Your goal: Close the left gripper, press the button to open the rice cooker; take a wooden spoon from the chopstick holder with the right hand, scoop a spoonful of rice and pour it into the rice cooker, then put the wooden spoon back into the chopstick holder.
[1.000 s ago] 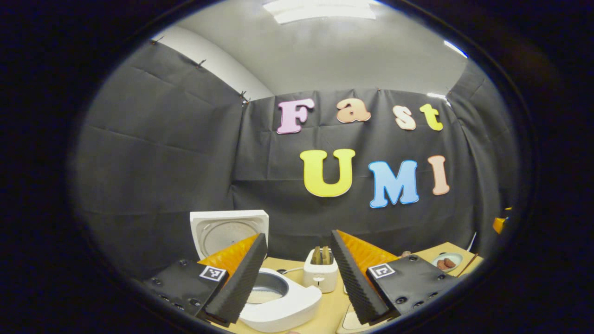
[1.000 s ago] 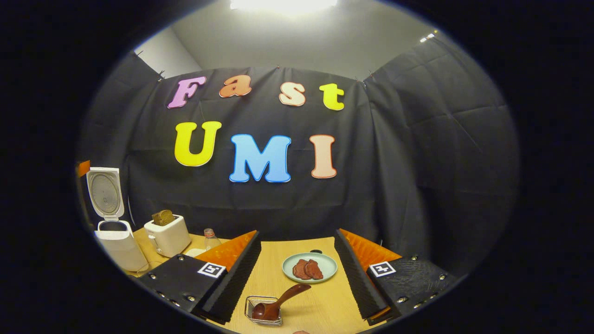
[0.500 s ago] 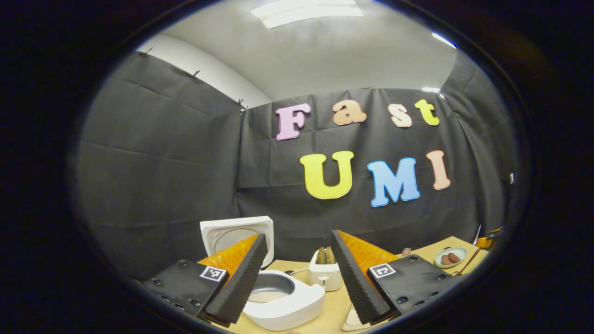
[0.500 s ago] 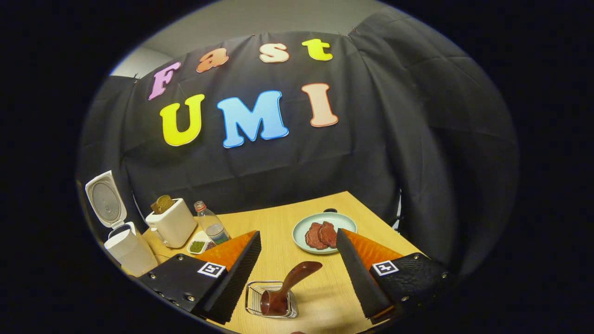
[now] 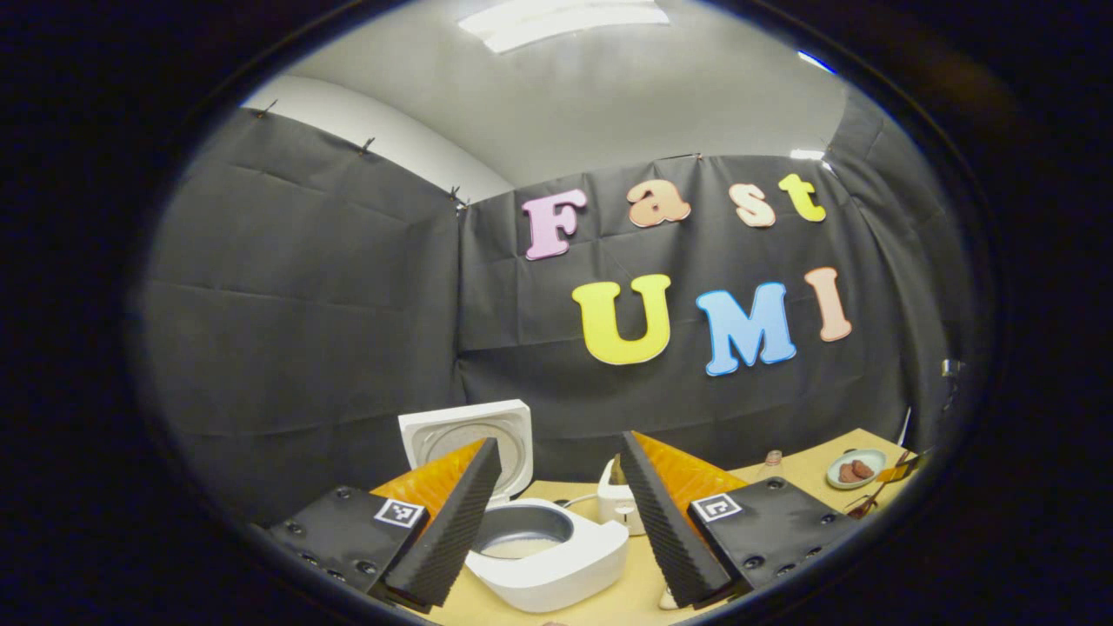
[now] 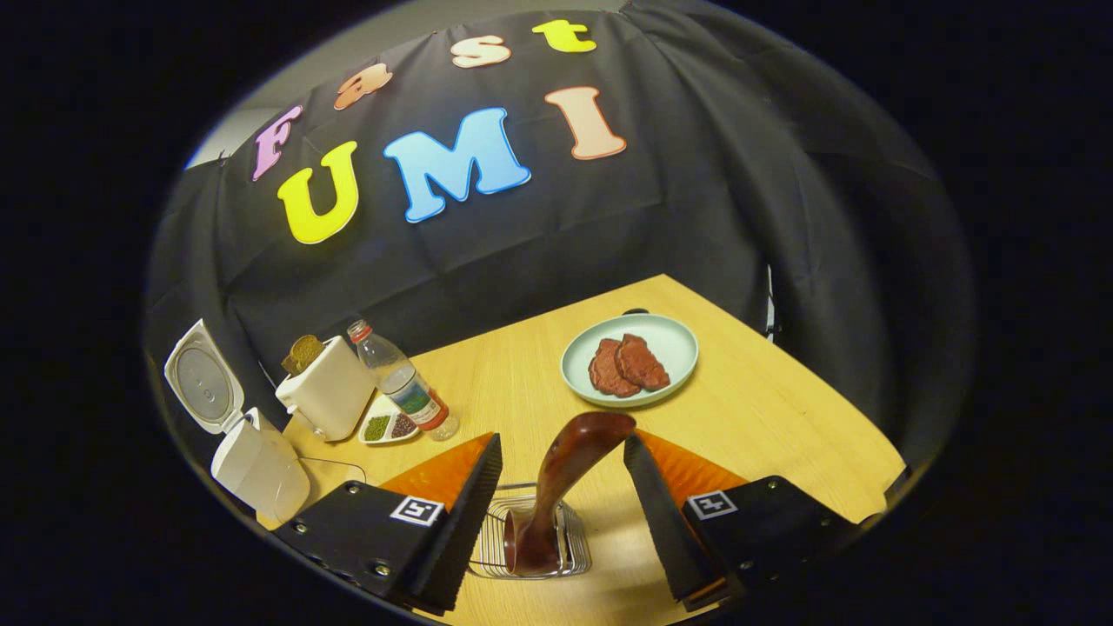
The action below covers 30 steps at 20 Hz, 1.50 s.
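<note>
upright in the wire chopstick holder [image 6: 530, 543] on the desk [image 6: 783, 417], the wooden spoon [image 6: 563, 478] is seen with its handle rising between the spread fingers of the right gripper [image 6: 561, 513], which are not touching it. beyond it, a plate [image 6: 630, 348] of meat is set. far left, the rice cooker [image 6: 243, 435] stands with its lid raised beside a toaster [image 6: 326, 396] and a bottle [image 6: 400, 382]. the left gripper [image 5: 556, 500] is held released above the open rice cooker [image 5: 543, 548], white grains visible inside.
</note>
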### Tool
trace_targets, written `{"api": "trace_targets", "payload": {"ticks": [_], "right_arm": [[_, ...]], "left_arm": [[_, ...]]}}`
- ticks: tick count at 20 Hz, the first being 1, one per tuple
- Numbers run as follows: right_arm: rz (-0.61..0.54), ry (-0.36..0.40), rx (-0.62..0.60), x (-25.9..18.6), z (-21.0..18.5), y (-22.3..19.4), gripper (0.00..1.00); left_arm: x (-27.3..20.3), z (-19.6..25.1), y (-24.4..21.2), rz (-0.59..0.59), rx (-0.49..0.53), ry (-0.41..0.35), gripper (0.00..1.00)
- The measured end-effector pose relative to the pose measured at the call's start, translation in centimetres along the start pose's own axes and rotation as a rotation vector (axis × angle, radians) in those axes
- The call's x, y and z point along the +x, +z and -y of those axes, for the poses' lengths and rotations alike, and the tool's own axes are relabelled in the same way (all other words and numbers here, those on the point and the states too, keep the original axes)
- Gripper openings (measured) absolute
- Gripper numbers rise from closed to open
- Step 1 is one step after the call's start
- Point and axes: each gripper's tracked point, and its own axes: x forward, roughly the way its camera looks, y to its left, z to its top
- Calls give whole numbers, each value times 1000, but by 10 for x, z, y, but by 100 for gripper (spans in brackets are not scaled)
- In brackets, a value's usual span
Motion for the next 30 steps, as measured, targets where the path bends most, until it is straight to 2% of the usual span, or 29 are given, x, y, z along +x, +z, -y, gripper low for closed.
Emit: {"api": "trace_targets", "payload": {"ticks": [3,4,5,6,7,9,12,18,24,30], "right_arm": [[-64,22,37,10,-5,-18,86],[-71,13,43,13,-3,-19,72],[-75,19,51,13,-4,-18,43],[-82,33,54,12,-8,-19,35],[-71,1,50,3,-4,-17,35],[-81,31,50,5,-12,-19,13],[-57,31,-6,-6,-17,-10,12],[53,16,-66,-43,-34,41,12],[128,71,-58,-70,-85,69,12],[131,155,-74,-77,-147,58,12]], "left_arm": [[-5,-8,0,-1,7,14,95],[-7,-12,0,-2,7,20,95],[-8,-14,-2,-7,4,22,95],[-9,-17,-4,-11,0,26,95],[-10,-20,-6,-15,-2,27,96],[-10,-28,-7,-15,-5,37,95],[-10,-40,-6,-1,-21,49,96],[-5,-57,-21,-1,-85,50,95],[2,-76,-38,-19,-103,31,96],[-1,-106,-49,-33,-100,28,96]]}}
